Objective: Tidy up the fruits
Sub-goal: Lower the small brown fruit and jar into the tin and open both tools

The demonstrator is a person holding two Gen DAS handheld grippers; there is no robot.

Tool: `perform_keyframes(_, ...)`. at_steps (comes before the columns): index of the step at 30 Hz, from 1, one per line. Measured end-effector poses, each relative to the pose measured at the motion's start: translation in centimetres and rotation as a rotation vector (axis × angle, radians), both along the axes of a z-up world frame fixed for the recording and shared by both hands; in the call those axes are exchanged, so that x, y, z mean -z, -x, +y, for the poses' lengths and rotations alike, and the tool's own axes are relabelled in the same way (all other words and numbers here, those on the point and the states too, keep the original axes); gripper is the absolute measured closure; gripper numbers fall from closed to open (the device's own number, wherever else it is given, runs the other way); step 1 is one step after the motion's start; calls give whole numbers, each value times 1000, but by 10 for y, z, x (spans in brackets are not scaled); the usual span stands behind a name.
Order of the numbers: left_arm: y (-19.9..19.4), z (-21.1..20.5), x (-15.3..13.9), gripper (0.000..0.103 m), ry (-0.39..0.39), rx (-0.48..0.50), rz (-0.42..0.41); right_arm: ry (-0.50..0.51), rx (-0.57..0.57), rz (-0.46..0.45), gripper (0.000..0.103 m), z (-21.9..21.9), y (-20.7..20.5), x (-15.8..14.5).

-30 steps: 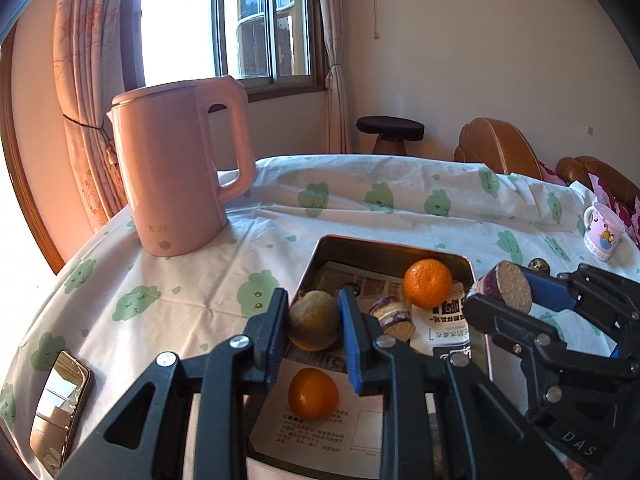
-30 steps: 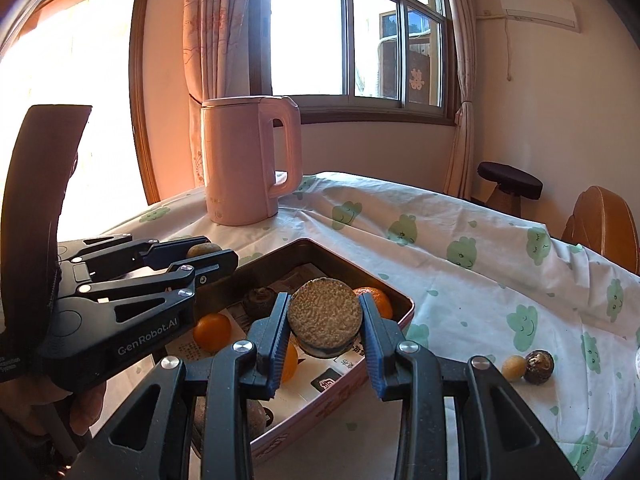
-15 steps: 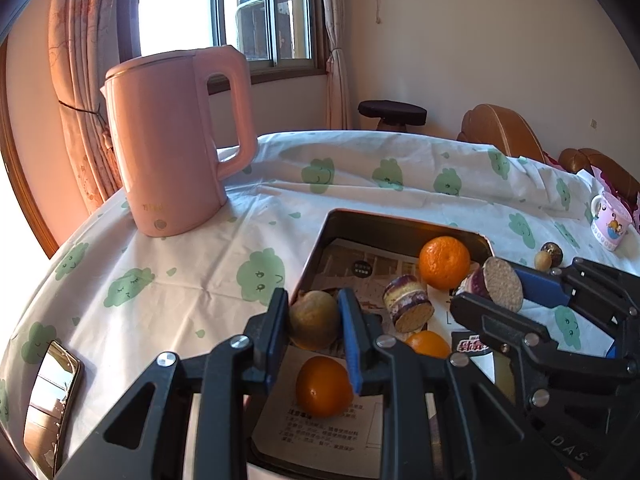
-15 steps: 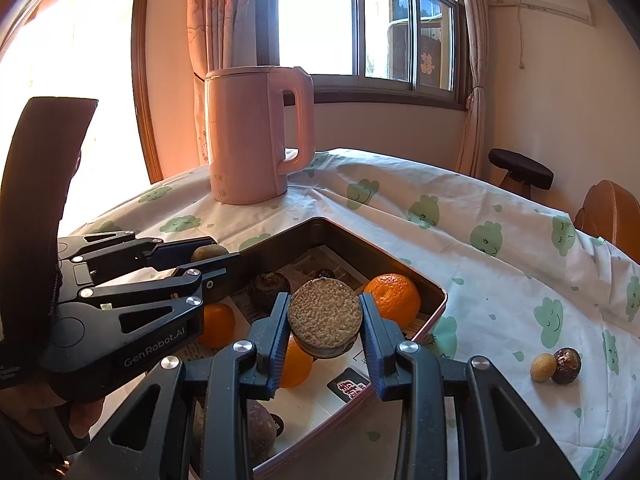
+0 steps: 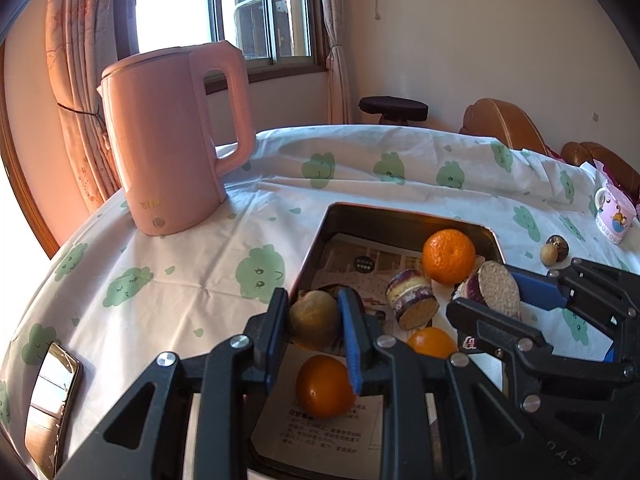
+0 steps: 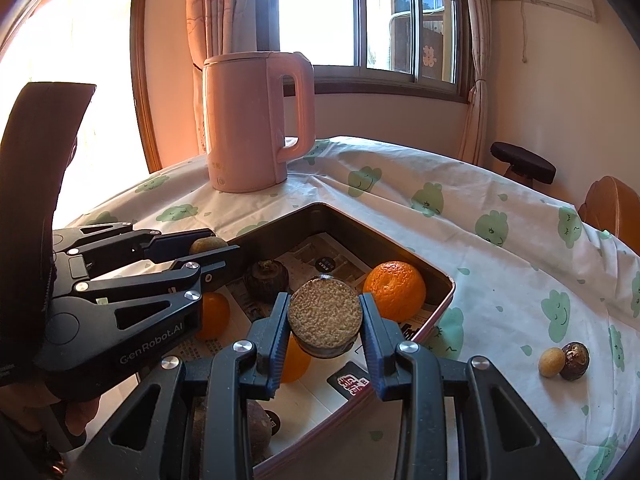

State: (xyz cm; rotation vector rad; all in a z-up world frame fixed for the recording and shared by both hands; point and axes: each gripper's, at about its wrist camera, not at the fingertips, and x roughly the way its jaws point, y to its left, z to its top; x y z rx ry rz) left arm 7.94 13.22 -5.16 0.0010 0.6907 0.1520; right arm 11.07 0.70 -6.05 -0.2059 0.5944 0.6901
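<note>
My left gripper (image 5: 314, 322) is shut on a brownish-yellow round fruit (image 5: 313, 319), held over the near left part of a metal tray (image 5: 408, 218) lined with newspaper. My right gripper (image 6: 325, 322) is shut on a cut purple sweet potato piece (image 6: 325, 317), held over the tray's right side (image 6: 440, 306); it also shows in the left wrist view (image 5: 494, 289). In the tray lie a large orange (image 5: 449, 250), two smaller oranges (image 5: 325, 386), a second sweet potato piece (image 5: 412, 299) and a dark taro (image 6: 266, 280).
A pink kettle (image 5: 172, 136) stands on the clothed table left of the tray. A phone (image 5: 50, 400) lies at the near left edge. Two small round fruits (image 6: 564, 361) sit right of the tray. A patterned mug (image 5: 614, 220) stands far right.
Both grippers have moved forward and lower over the tray, each still holding its item. The tray and kettle loom larger now.
</note>
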Motion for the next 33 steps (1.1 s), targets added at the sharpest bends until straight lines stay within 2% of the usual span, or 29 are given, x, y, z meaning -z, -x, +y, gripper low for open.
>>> perform_keyframes(33,0,-6,3,75,-7,9,14,14,-12,-3,67,2,4,4)
